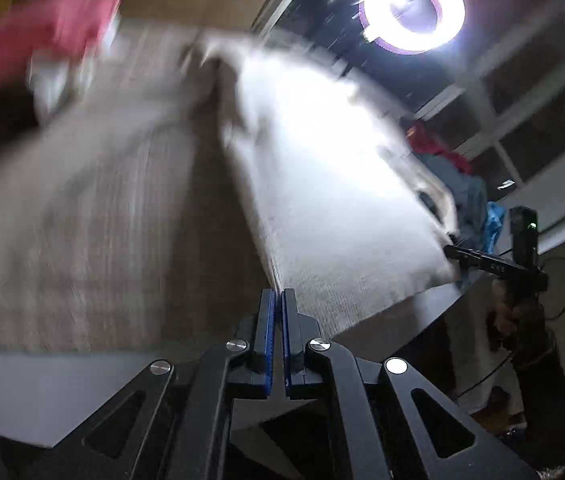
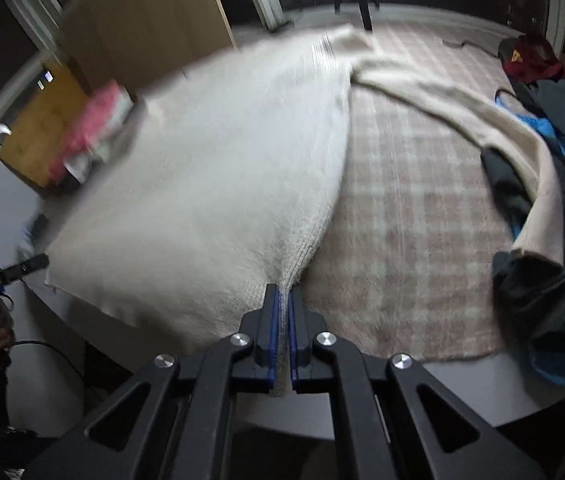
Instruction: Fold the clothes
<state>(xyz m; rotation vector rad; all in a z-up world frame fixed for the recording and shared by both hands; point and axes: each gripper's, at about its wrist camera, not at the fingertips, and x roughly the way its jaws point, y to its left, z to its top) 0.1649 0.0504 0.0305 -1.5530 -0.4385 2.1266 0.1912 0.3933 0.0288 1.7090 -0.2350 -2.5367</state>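
Cream sweater between both tongs

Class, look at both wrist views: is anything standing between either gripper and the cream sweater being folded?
Nothing visible. The left gripper and the right gripper are each already shut on an edge of the cream sweater, with the knit pinched directly between their pads.
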